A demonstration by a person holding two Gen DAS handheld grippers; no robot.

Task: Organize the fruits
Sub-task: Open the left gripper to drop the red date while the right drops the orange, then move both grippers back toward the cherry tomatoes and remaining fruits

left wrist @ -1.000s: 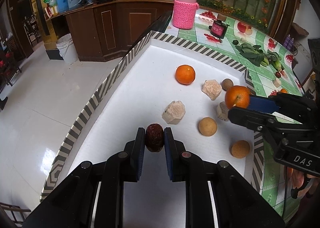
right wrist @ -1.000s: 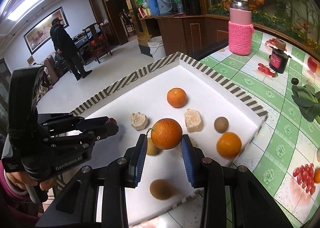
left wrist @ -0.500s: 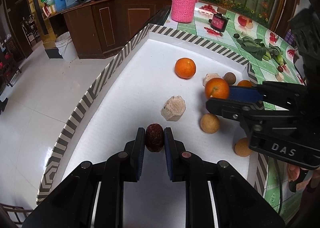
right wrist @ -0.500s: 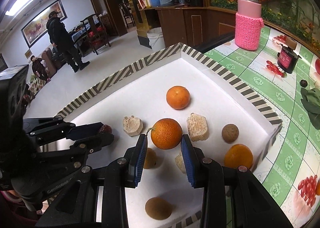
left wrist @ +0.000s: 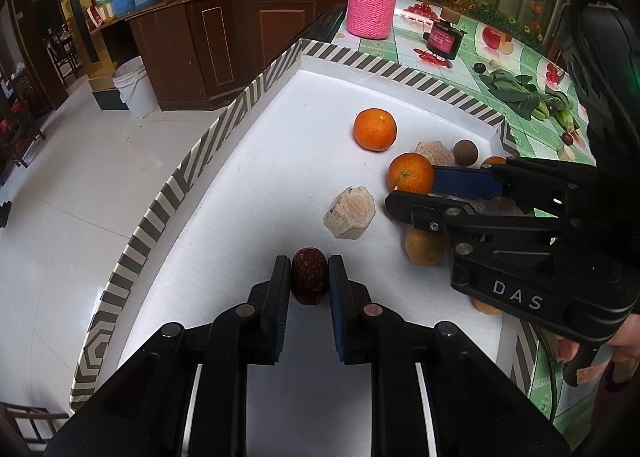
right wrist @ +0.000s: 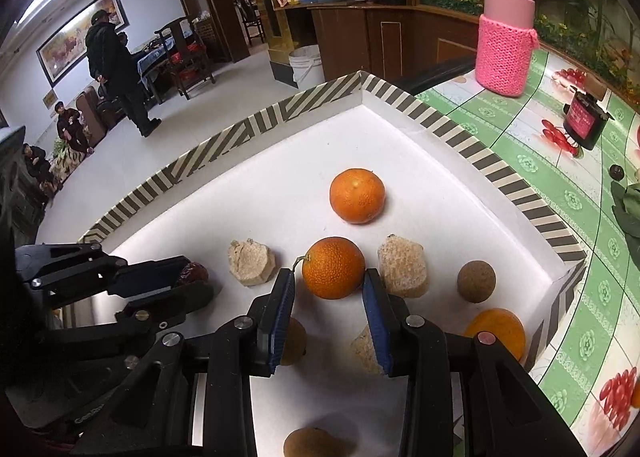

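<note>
Your right claw (right wrist: 329,293) is clamped on an orange (right wrist: 333,267), the left claw (left wrist: 308,280) on a date (left wrist: 308,275), both over the tray (left wrist: 168,193); lower your orange gently at 12 o'clock beside the other orange (right wrist: 357,195)

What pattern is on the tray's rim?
Dark grey and cream diagonal stripes on the tray rim, clearest in the right wrist view.

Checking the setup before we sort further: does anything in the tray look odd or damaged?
Nothing looks spilled or broken. The left gripper holds a red date, and the right gripper holds an orange. The remaining fruit lies loose in the white tray.
</note>
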